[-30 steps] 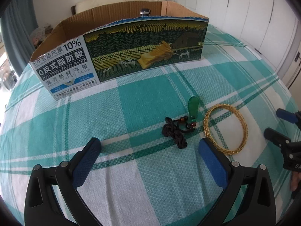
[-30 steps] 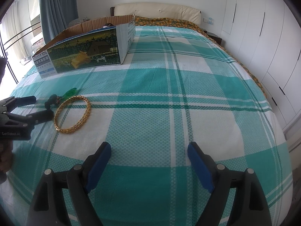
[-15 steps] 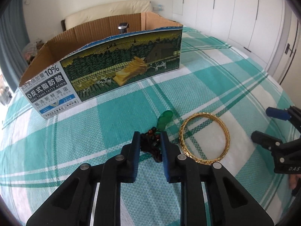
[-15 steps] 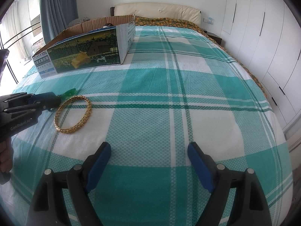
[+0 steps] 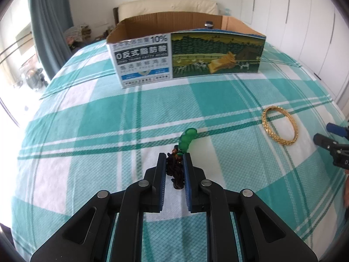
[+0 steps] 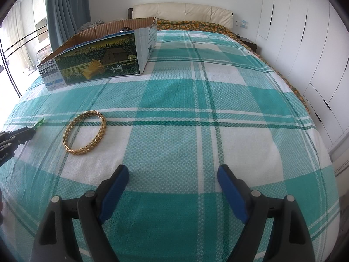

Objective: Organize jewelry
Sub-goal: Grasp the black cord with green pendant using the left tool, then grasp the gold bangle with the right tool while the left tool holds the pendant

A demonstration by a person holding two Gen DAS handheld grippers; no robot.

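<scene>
A green pendant (image 5: 188, 139) on a dark knotted cord (image 5: 175, 171) hangs just above the checked bedspread. My left gripper (image 5: 174, 158) is closing tight on the cord, and its pads press on the knots. The pendant's green tip (image 6: 40, 122) also shows by the left gripper (image 6: 29, 131) at the right wrist view's left edge. A gold bangle (image 5: 270, 132) lies flat to the right of the pendant. My right gripper (image 6: 173, 174) stands open and empty over the bedspread, to the right of the bangle (image 6: 81, 151). It also shows (image 5: 325, 132) at the left wrist view's right edge.
An open printed cardboard box (image 5: 185, 54) stands farther up the bed, with a small dark-capped thing (image 5: 209, 24) inside. White wardrobe doors (image 6: 305, 43) line the right side. A blue curtain (image 6: 65, 11) and a window are at the left. The headboard (image 6: 181, 11) is behind.
My left gripper went from wide open to shut on the dark cord, then swung left with it, away from the bangle. The pendant left its spot beside the bangle. The right gripper kept still.
</scene>
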